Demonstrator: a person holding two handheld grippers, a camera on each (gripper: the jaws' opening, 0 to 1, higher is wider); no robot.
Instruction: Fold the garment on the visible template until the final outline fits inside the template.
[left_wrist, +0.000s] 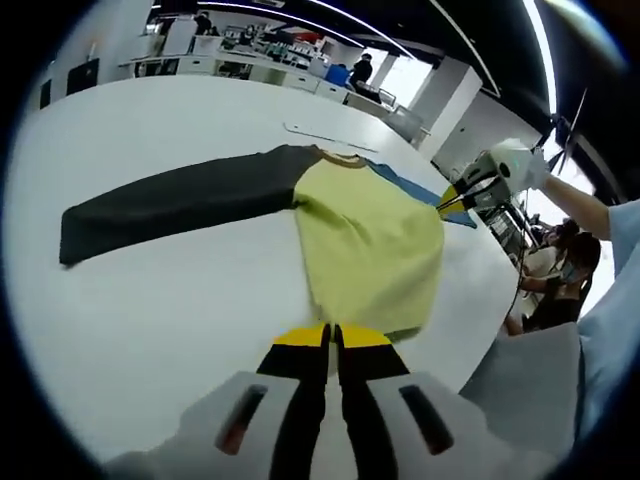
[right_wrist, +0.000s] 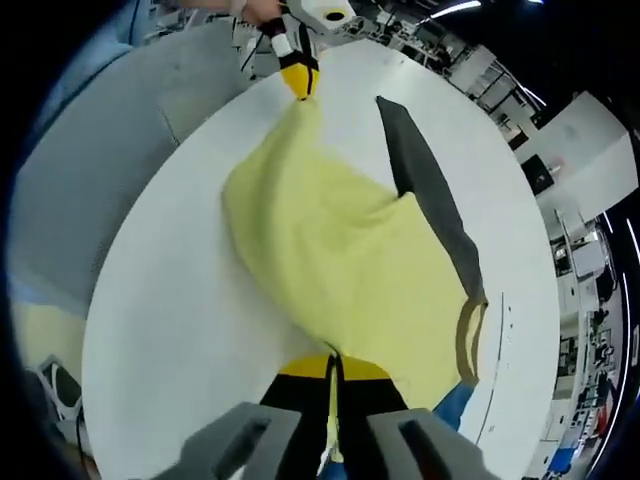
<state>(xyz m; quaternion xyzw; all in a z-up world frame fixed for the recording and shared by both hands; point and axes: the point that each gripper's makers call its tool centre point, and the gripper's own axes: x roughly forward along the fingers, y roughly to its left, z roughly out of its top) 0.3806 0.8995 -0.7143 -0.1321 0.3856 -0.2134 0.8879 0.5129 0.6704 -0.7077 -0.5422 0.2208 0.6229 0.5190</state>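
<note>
Shirt (left_wrist: 370, 240) lay on white table (left_wrist: 180, 310), yellow body partly folded over, dark sleeve (left_wrist: 170, 205) stretched flat, blue template (left_wrist: 415, 185) peeking beneath. Left gripper (left_wrist: 331, 337) clamped on yellow hem. Right gripper (right_wrist: 331, 368) pinched shut on opposite edge.

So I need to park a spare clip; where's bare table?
Free: the white table between the dark sleeve and the left gripper, and beyond the sleeve. Crowded: the yellow shirt body, pinched by both grippers.
</note>
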